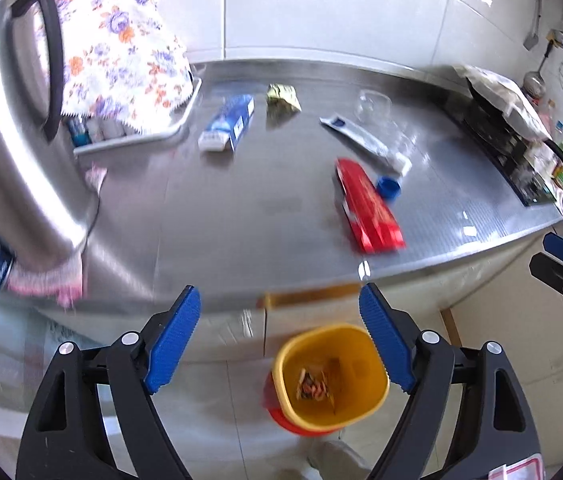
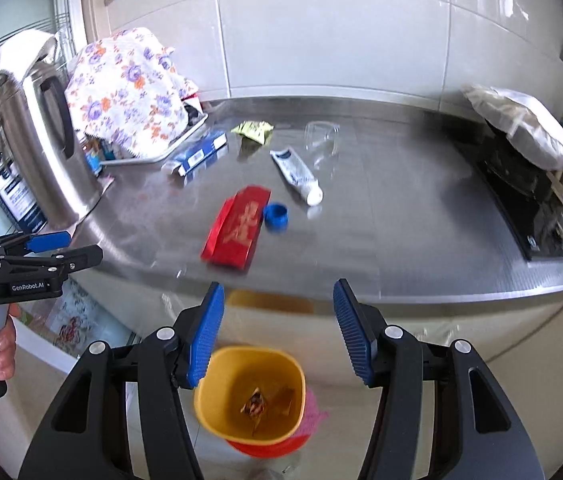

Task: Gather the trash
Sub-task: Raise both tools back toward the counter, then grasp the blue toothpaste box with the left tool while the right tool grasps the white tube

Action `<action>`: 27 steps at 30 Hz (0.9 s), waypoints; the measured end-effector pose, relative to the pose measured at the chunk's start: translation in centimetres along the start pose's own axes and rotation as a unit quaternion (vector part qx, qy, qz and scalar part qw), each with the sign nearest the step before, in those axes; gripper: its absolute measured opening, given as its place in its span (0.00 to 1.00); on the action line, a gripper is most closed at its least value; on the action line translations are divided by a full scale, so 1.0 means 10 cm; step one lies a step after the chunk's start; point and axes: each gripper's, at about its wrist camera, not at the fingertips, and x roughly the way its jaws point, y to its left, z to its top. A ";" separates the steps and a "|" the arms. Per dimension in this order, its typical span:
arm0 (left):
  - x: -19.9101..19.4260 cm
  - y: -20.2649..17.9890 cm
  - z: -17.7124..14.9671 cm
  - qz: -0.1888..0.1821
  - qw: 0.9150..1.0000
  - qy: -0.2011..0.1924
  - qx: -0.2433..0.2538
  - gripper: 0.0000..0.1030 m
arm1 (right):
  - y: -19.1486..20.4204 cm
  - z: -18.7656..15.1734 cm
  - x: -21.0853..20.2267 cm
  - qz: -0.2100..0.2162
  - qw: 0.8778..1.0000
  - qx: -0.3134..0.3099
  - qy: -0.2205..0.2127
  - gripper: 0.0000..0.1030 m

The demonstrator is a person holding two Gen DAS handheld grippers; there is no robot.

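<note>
A yellow bin (image 1: 331, 376) (image 2: 251, 394) stands on the floor below the steel counter (image 1: 241, 208) (image 2: 401, 220), with a crumpled wrapper (image 1: 313, 386) (image 2: 257, 402) inside. On the counter lie a red packet (image 1: 367, 204) (image 2: 237, 226), a blue cap (image 1: 388, 187) (image 2: 275, 215), a white tube (image 1: 365, 142) (image 2: 297, 176), a blue-white box (image 1: 227, 122) (image 2: 199, 154) and a yellow-green wrapper (image 1: 283, 96) (image 2: 253, 131). My left gripper (image 1: 279, 340) is open and empty above the bin. My right gripper (image 2: 279, 328) is open and empty over the bin too.
A steel kettle (image 1: 13, 140) (image 2: 37, 136) stands at the counter's left. A floral cloth (image 1: 117, 48) (image 2: 129, 88) covers a tray behind it. A clear glass (image 1: 373, 104) (image 2: 321, 138) sits at the back. A stove (image 1: 509, 148) (image 2: 537, 208) with a covered pan is on the right.
</note>
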 end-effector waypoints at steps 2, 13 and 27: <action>0.05 0.03 0.12 0.001 1.000 0.001 -0.005 0.80 | -0.06 0.16 0.16 0.002 1.000 -0.001 0.001 0.56; 0.54 0.24 0.68 0.034 0.999 0.014 -0.035 0.82 | -0.24 0.71 0.91 0.031 0.999 -0.017 0.021 0.56; 1.38 0.55 1.29 0.028 0.998 0.056 -0.023 0.82 | -0.31 1.11 1.86 0.026 0.998 0.010 0.061 0.56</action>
